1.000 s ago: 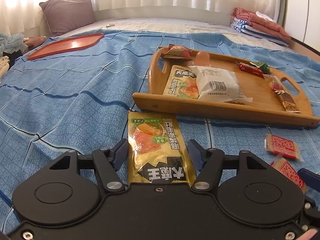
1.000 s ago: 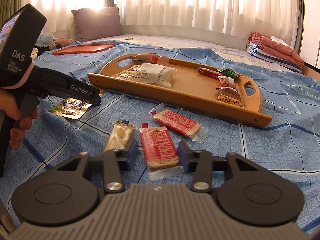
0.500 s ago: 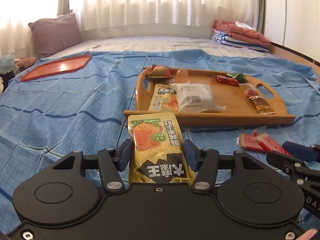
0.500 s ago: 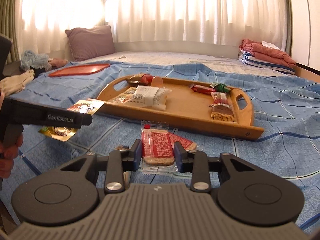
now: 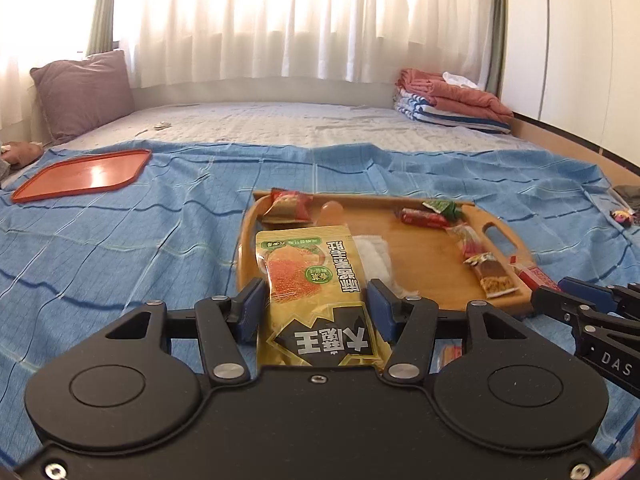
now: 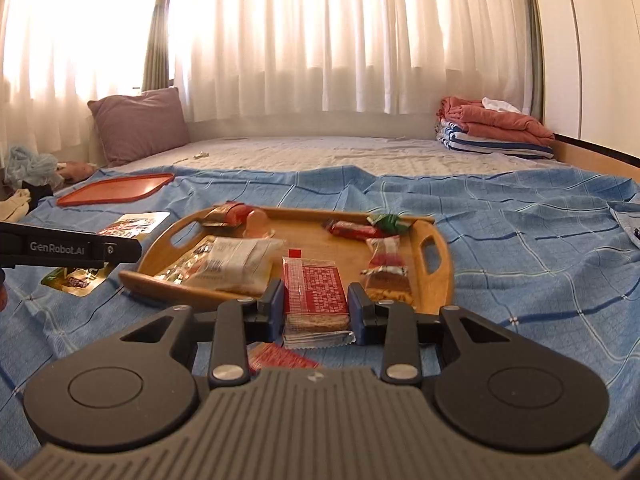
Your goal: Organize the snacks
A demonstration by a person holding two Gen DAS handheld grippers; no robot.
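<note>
Carrying two snacks toward the wooden tray (image 6: 440, 276)

Left hand-held gripper (image 5: 316, 306) clamped on yellow pouch (image 5: 310, 280), right hand-held gripper (image 6: 316, 306) clamped on red cracker pack (image 6: 314, 286), both held up near the tray's front edge. Next, probably: reach over the rim, release onto bare wood. Only right view shows another red pack (image 6: 280, 358) lying short of tray.

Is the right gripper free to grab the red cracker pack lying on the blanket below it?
Probably not: the right gripper is shut on another red cracker pack, so its jaws are full.
</note>
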